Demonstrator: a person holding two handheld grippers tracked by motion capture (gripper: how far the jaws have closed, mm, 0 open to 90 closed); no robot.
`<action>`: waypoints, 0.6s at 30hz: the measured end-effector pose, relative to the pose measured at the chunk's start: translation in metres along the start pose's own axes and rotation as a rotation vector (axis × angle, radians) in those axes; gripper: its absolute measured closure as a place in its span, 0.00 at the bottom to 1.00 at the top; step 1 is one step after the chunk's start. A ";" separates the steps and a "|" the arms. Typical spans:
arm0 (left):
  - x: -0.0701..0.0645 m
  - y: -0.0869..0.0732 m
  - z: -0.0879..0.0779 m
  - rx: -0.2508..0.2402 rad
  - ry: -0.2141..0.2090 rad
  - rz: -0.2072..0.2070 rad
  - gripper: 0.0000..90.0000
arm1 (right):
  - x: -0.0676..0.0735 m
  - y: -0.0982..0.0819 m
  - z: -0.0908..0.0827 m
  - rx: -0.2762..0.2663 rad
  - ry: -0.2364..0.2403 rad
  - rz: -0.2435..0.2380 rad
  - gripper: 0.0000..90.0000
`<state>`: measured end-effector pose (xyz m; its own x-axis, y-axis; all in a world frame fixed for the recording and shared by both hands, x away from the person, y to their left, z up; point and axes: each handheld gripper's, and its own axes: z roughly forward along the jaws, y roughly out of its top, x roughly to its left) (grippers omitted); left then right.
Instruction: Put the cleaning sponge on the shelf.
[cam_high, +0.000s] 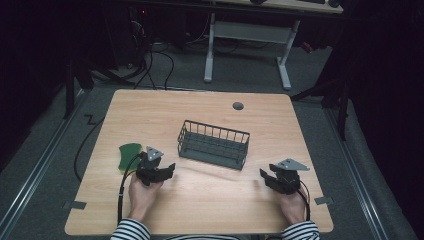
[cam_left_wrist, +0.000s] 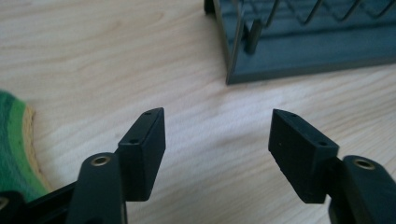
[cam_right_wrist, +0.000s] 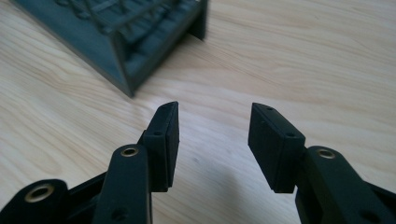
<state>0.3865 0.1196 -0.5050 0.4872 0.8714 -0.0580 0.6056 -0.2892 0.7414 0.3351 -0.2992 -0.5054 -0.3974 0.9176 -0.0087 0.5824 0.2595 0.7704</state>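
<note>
Black pads (cam_left_wrist: 144, 149) on your left gripper (cam_left_wrist: 217, 140) stand apart with bare wood between them. Your right gripper (cam_right_wrist: 212, 140) is the same: jaws parted, clamped on nothing.

Outward from there, lower left of the left gripper view: one green sponge (cam_left_wrist: 11, 144), flat, layered dark and light green, pale yellowish edge. In the high view it lies left of centre, just beside your left gripper (cam_high: 167, 170), partly behind it.

One dark grey wire rack (cam_high: 214, 145), rectangular, solid base, thin upright wires, stands at frame centre between both grippers, apart from each.

One light wood table (cam_high: 200, 107), with one grey round cap (cam_high: 238, 106) at upper centre.

Count: two grippers, one sponge, one rack.
</note>
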 end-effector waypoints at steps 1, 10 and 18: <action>0.000 0.008 0.000 0.000 -0.001 0.008 0.43 | 0.003 0.003 0.001 -0.001 0.012 -0.011 0.60; 0.001 0.034 0.007 -0.008 -0.020 0.030 0.47 | 0.022 0.026 0.012 -0.003 0.093 -0.024 0.64; 0.002 0.043 0.025 0.021 -0.016 0.043 0.49 | 0.030 0.035 0.024 -0.006 0.131 -0.018 0.67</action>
<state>0.4290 0.0992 -0.4904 0.5228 0.8516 -0.0376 0.5969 -0.3342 0.7294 0.3602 -0.2552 -0.4942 -0.4974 0.8654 0.0604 0.5699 0.2735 0.7748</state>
